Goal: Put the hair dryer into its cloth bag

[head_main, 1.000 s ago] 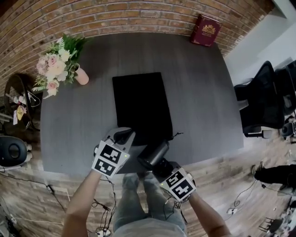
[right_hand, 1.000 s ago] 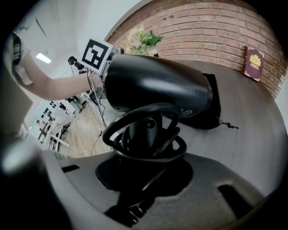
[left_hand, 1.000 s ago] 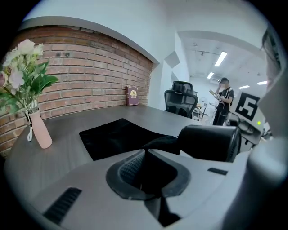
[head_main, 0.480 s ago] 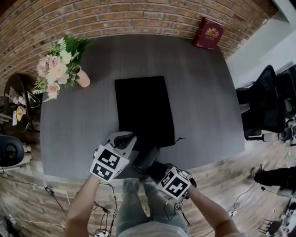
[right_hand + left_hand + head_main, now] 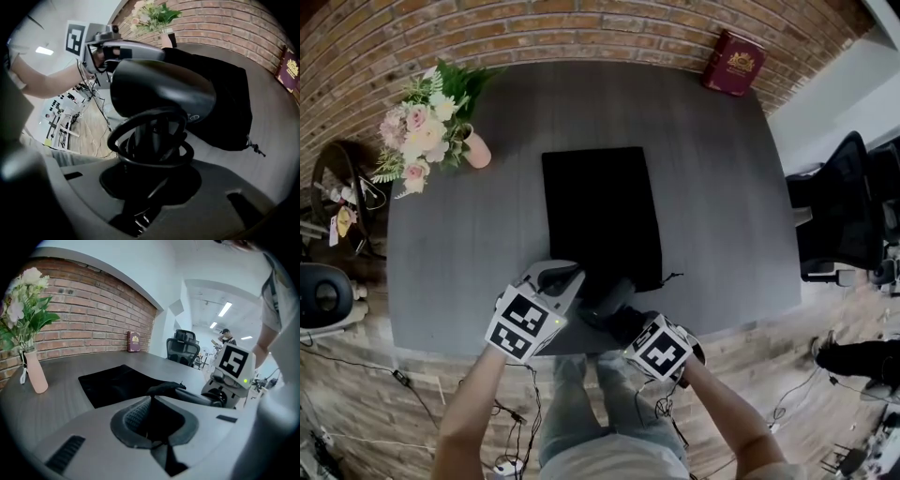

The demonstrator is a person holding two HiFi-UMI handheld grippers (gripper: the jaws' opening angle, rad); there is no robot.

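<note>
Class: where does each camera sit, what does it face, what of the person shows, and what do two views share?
Head view: on the head, facing down at the table; arms, legs show.
Left gripper view: on left gripper, facing bag and wall; right arm shows.
Right gripper view: on right gripper, facing hair dryer; left arm shows.
Shared: both gripper views show the flowers.

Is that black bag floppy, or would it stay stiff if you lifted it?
Probably floppy: the bag lies flat on the table and bunches up where the left gripper pinches its edge. It likely weighs little and would sag when lifted.
</note>
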